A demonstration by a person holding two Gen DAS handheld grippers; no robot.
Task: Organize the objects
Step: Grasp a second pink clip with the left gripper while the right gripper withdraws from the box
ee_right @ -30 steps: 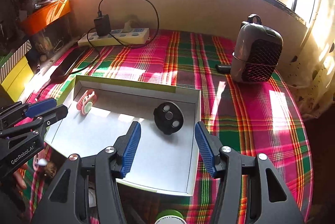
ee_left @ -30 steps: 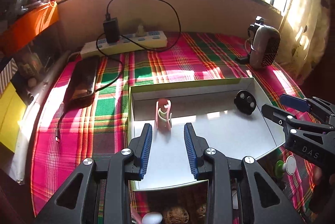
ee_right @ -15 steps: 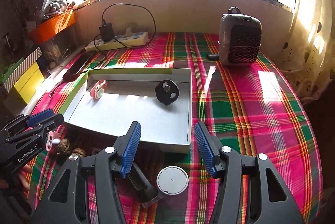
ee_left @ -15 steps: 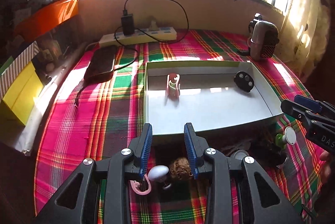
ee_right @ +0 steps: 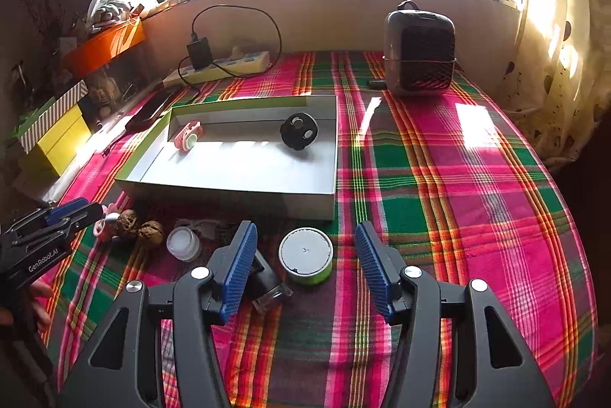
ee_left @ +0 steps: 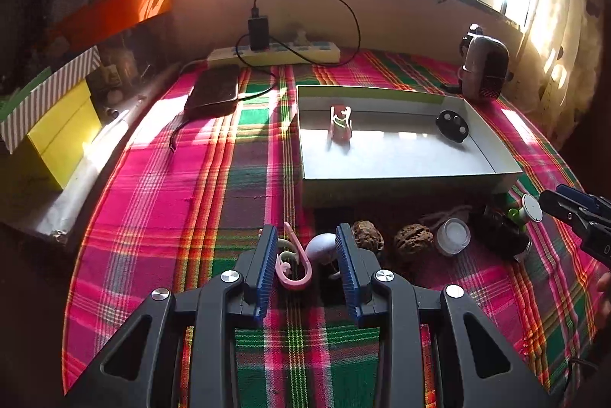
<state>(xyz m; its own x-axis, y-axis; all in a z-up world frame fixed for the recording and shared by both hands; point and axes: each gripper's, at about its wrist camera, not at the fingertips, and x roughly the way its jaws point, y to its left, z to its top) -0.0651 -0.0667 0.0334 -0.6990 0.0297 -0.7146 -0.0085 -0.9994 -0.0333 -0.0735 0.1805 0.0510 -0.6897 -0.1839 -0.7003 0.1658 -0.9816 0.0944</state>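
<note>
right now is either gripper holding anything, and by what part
Nothing is held. The left gripper is open above the pink clip; the right gripper is open around the green-rimmed round tin, pads clear of it.

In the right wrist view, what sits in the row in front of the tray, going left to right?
Pink clip → first walnut → second walnut → small clear jar → dark bottle → green-rimmed round container.
</note>
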